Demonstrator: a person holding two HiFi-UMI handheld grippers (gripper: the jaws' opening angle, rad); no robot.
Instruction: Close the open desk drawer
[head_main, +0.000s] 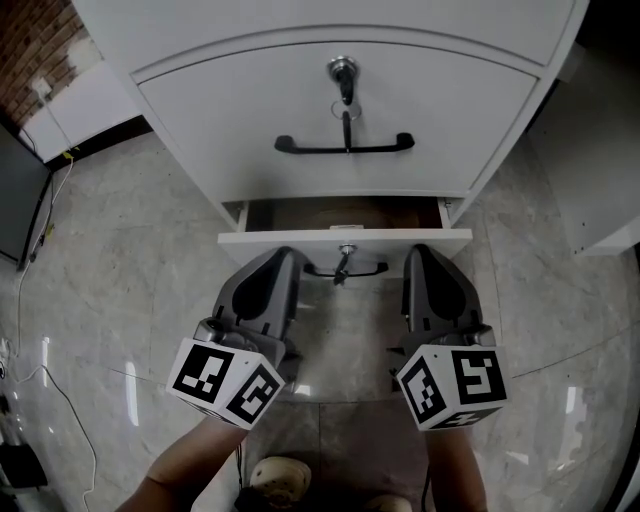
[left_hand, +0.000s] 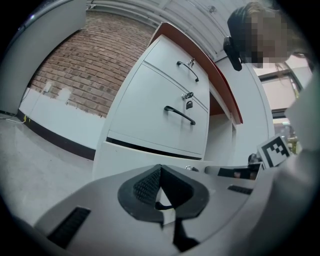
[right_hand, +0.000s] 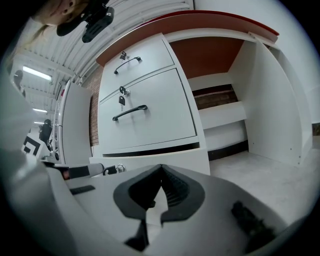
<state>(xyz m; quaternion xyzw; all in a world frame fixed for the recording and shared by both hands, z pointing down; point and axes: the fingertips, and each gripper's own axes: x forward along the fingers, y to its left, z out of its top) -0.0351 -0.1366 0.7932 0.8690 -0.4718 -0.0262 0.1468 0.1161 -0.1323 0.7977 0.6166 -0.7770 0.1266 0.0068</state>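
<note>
The white bottom drawer (head_main: 290, 238) of the desk pedestal stands pulled out a little, and a dark gap shows behind its front. A black handle (head_main: 346, 270) and a key hang at the middle of that front. My left gripper (head_main: 287, 254) is shut and empty, with its tip at the drawer front left of the handle. My right gripper (head_main: 419, 251) is also shut and empty, right of the handle. In the left gripper view the shut tip (left_hand: 160, 168) points at the drawer front (left_hand: 125, 155). The right gripper view shows the same with its tip (right_hand: 161, 168) and the front (right_hand: 170, 156). Contact cannot be told.
Above, the larger middle drawer (head_main: 200, 110) is closed, with a black handle (head_main: 345, 148) and a keyed lock (head_main: 342, 70). Cables (head_main: 40, 250) trail on the glossy floor at the left. A white panel (head_main: 600, 160) stands on the right. A shoe (head_main: 275, 474) shows below.
</note>
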